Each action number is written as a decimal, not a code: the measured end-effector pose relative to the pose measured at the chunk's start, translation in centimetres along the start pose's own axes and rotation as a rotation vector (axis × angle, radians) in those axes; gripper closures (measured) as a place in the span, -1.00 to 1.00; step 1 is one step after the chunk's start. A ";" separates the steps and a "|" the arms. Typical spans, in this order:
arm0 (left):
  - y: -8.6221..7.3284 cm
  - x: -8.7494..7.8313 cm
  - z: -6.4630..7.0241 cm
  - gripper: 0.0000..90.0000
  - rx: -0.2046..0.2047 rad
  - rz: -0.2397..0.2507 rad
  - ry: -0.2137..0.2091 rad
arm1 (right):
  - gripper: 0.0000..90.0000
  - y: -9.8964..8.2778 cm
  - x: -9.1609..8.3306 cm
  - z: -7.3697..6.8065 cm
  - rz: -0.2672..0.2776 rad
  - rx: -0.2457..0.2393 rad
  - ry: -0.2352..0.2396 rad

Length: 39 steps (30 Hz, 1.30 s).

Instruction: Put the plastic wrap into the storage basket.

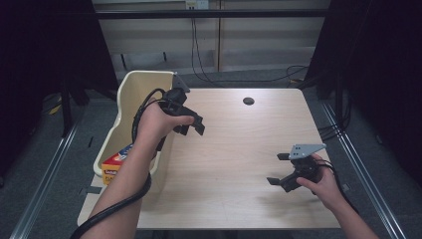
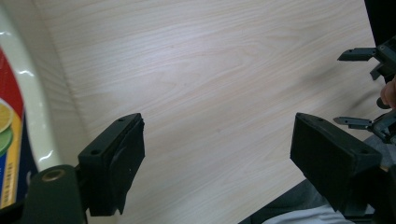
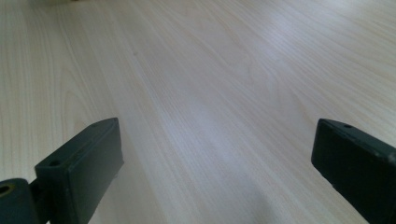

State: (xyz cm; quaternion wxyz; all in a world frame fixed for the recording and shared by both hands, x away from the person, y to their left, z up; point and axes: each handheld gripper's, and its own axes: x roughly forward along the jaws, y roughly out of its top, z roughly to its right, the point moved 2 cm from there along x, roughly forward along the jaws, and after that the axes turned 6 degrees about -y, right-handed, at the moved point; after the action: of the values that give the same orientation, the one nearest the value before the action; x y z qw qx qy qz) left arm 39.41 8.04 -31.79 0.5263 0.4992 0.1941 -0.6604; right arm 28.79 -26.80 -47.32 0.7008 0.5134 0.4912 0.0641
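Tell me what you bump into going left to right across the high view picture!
Colourful box in the cream bin → left gripper → dark round hole in the wooden table → right gripper.

Light wood-grain table [image 1: 234, 149], rectangular, with a dark round hole [image 1: 248, 101] near its far edge. Grey floor [image 1: 45, 149] around it. Metal rails [image 1: 42, 184] run along the floor on both sides of the table. Dark curtains [image 1: 393, 59] hang left and right. Pale panelled wall [image 1: 209, 45] behind, crossed by a dark horizontal bar [image 1: 209, 14]; black cables [image 1: 199, 69] hang down it and trail over the floor. Light falls from above, centre bright, edges dim.
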 end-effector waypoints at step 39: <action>-1.6 6.9 0.4 -0.63 0.043 0.008 -0.094 | -0.95 -0.2 0.0 0.2 -0.007 -0.001 -0.006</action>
State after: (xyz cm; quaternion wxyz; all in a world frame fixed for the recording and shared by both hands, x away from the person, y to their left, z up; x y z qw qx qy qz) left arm 38.15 4.92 -38.02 0.5266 0.4798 0.1528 -0.6849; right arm 28.85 -26.97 -47.50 0.7028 0.5115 0.4908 0.0602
